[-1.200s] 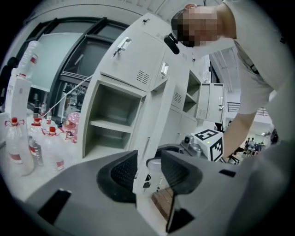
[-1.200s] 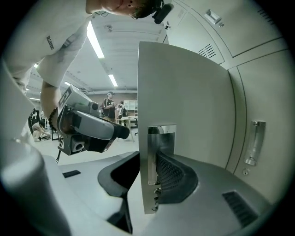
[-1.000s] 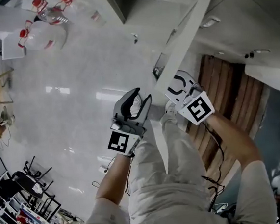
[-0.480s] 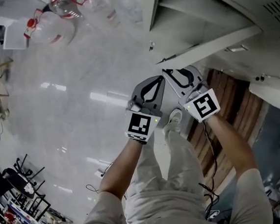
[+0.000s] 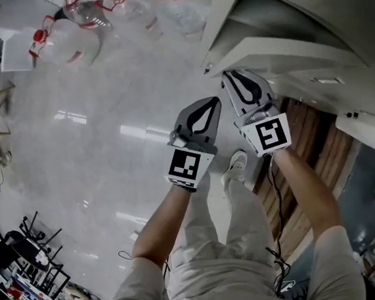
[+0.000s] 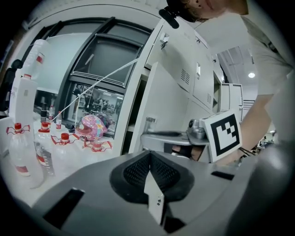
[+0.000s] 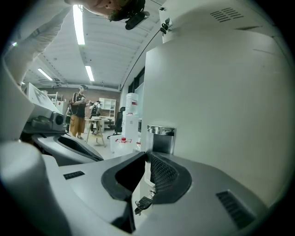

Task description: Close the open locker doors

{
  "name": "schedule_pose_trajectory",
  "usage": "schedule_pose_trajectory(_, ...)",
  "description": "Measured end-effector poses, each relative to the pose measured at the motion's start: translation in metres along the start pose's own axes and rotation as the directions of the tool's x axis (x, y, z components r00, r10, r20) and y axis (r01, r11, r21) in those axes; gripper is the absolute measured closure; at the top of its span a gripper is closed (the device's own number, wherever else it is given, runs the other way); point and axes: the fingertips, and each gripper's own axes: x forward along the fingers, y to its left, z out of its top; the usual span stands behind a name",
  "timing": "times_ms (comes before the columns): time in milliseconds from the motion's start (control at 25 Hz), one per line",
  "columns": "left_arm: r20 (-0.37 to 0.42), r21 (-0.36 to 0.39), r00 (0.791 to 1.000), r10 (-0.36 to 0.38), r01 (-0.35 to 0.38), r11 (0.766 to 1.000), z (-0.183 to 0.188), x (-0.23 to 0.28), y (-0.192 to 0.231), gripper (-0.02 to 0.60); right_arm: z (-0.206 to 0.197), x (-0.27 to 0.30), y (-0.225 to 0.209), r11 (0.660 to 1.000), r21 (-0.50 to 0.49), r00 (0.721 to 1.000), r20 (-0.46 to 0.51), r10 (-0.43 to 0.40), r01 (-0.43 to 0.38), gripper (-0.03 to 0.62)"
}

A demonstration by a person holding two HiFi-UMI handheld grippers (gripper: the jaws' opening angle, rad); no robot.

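A white locker door [image 5: 276, 45] stands open at the upper right of the head view, its edge toward me. My right gripper [image 5: 225, 75] reaches up to that edge. In the right gripper view the door [image 7: 221, 115] fills the right side, with a metal latch plate [image 7: 161, 138] just beyond the jaws and a key [image 7: 140, 203] hanging from the lock. The right gripper [image 7: 146, 154] is closing, and the door's thin edge sits between its pads. My left gripper [image 5: 217, 99] hovers just left of it, shut on nothing [image 6: 150, 153].
Clear water bottles with red caps [image 5: 70, 32] stand on the pale floor at the upper left. A pink helmet [image 6: 92, 126] lies beyond them. More white lockers [image 6: 184, 69] run off to the right. Wooden panelling [image 5: 305, 141] lies beneath the lockers. People stand far back [image 7: 78, 110].
Both grippers rose toward the open door. The left gripper's jaws went from open to shut. The right gripper moved up onto the door edge and its jaws narrowed.
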Motion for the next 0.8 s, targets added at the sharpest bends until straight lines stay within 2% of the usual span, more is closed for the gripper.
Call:
schedule_pose_trajectory(400, 0.041, -0.015, 0.999, 0.003, -0.003, 1.000, 0.019, 0.010, 0.019, 0.577, 0.002, 0.026, -0.024, 0.985, 0.018, 0.982, -0.074, -0.172, 0.174, 0.540)
schedule_pose_trajectory(600, 0.064, 0.006, 0.998, 0.001, -0.001, 1.000, 0.037, 0.023, 0.036, 0.577, 0.004, 0.041, -0.041, 0.966, 0.046, 0.964, -0.089, -0.251, 0.256, 0.539)
schedule_pose_trajectory(800, 0.068, 0.029, 0.998, -0.007, 0.005, 1.000, 0.046, 0.045, 0.050, 0.577, 0.007, 0.050, -0.050, 0.951, 0.054, 0.950, -0.097, -0.298, 0.304, 0.537)
